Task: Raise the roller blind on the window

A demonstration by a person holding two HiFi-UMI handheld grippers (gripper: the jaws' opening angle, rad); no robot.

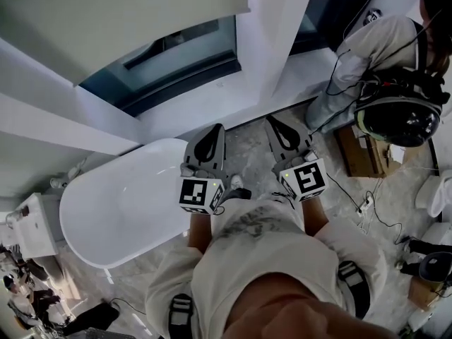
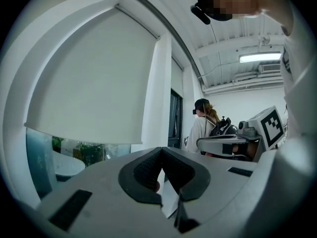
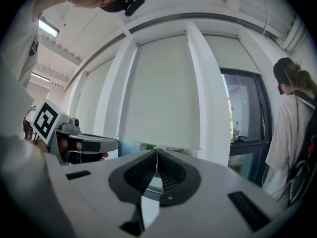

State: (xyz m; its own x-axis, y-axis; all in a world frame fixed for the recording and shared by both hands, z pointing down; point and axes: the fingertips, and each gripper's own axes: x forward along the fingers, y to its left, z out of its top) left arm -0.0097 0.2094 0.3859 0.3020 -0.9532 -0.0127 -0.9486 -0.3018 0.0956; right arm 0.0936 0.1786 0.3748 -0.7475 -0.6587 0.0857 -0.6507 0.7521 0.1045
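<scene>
The pale roller blind (image 1: pixel 120 16) hangs part-way down the window, with dark glass (image 1: pixel 176 58) showing under its lower edge. In the left gripper view the blind (image 2: pixel 94 78) fills the upper left, and in the right gripper view the blind (image 3: pixel 163 93) is straight ahead. My left gripper (image 1: pixel 210 136) and right gripper (image 1: pixel 281 124) are held side by side in front of my chest, well short of the window. The left gripper (image 2: pixel 161 150) is shut with nothing between its pads. The right gripper (image 3: pixel 156 152) is likewise shut and empty. No cord or chain is visible.
A white bathtub (image 1: pixel 127 203) stands below the window, left of my grippers. A white pillar (image 1: pixel 272 27) divides the windows. Another person (image 1: pixel 385 55) with a backpack stands at the right window. Cables and boxes (image 1: pixel 360 154) lie on the marble floor at right.
</scene>
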